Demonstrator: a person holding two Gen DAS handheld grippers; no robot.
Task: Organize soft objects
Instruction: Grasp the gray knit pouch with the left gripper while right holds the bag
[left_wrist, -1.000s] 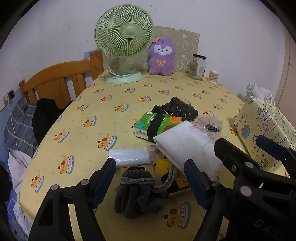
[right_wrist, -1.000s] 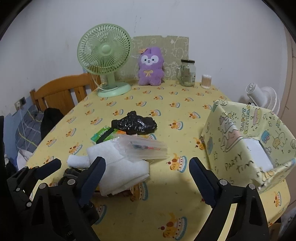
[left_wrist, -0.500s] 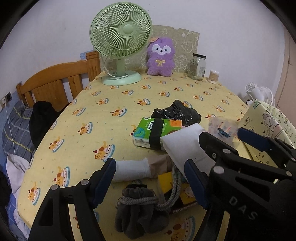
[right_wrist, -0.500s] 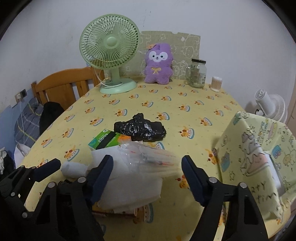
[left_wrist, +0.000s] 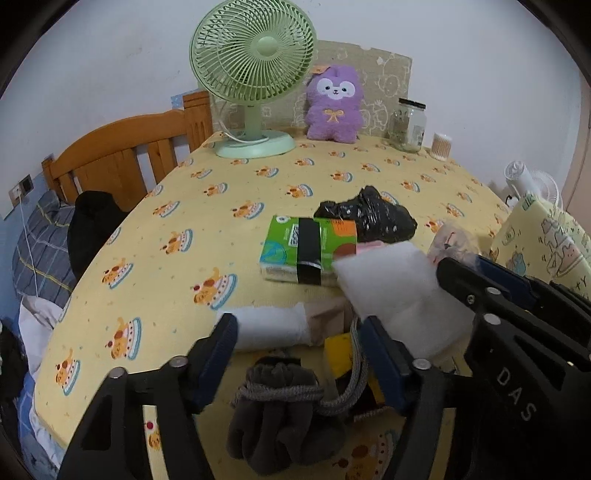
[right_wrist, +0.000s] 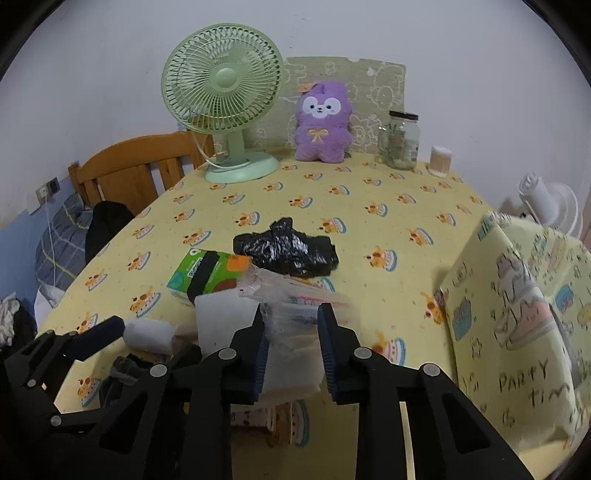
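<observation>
A pile of soft things lies on the yellow tablecloth (left_wrist: 155, 236): a grey drawstring pouch (left_wrist: 280, 417), a white roll (left_wrist: 269, 328), a white folded pad (left_wrist: 391, 291), a green tissue pack (left_wrist: 303, 251), a black plastic bag (left_wrist: 373, 218) and a clear plastic packet (right_wrist: 295, 306). My left gripper (left_wrist: 299, 365) is open above the pouch. My right gripper (right_wrist: 291, 350) has its jaws narrowed around the clear packet and the white pad (right_wrist: 221, 317); whether it grips them I cannot tell.
A patterned yellow box (right_wrist: 517, 314) stands at the right. A green fan (right_wrist: 225, 96), a purple plush (right_wrist: 321, 122), a glass jar (right_wrist: 400, 140) and a cotton swab tub (right_wrist: 439, 160) stand at the back. A wooden chair (left_wrist: 118, 162) is at the left.
My right gripper has moved left and forward over the pile and its jaws have narrowed around the clear packet. My left gripper has edged forward and stayed open.
</observation>
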